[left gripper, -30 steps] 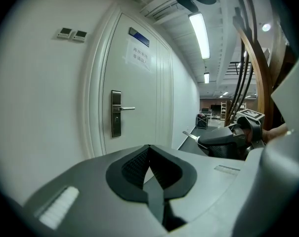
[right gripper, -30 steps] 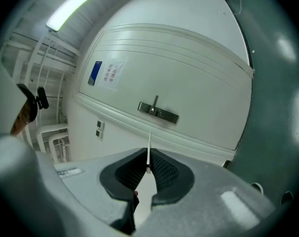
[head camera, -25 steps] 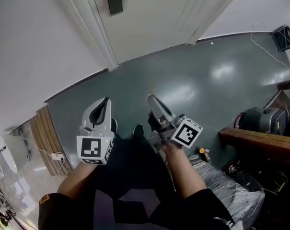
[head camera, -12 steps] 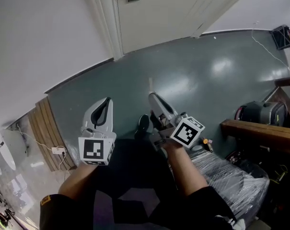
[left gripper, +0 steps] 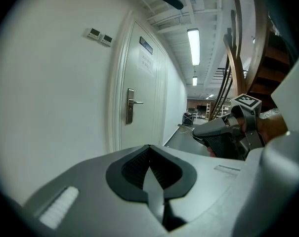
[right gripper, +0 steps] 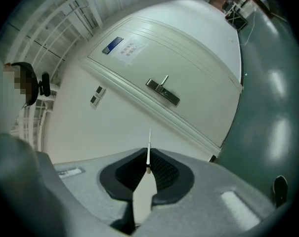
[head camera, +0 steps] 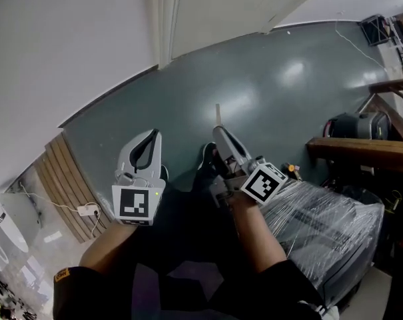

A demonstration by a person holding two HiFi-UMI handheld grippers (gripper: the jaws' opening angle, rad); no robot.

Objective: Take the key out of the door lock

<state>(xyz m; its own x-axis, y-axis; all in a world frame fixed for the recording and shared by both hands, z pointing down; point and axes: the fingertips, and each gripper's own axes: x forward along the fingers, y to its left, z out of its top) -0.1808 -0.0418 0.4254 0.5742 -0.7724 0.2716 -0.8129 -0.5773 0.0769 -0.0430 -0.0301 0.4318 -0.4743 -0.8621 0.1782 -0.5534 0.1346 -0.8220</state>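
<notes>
Key (right gripper: 149,151) shows as a thin, pale metal sliver seen edge-on. It stands up between the ribbed black pads of the right gripper (right gripper: 148,168), whose 2 jaws are pressed together on it. At this angle it is too slim to show teeth or bow, so calling it the key is a judgement. It is held in the air over the floor (head camera: 268,79), well apart from the door (right gripper: 198,58) at the far side.

On that reading the removal itself is done. Nothing juts from the dark plate by the lever handle (right gripper: 163,90), though the keyhole is too small to make out. At most, the key has yet to be carried off or set down.

The left gripper (left gripper: 150,149) is near the right one, its jaws together on nothing.

Both grippers are matte grey moulded plastic, each with 1 cube of black-and-white markers. The door is a flat cream panel in a stepped frame. The floor is smooth, glossy grey-green. A bundle wrapped in crinkled clear film (head camera: 321,212) lies near right.
</notes>
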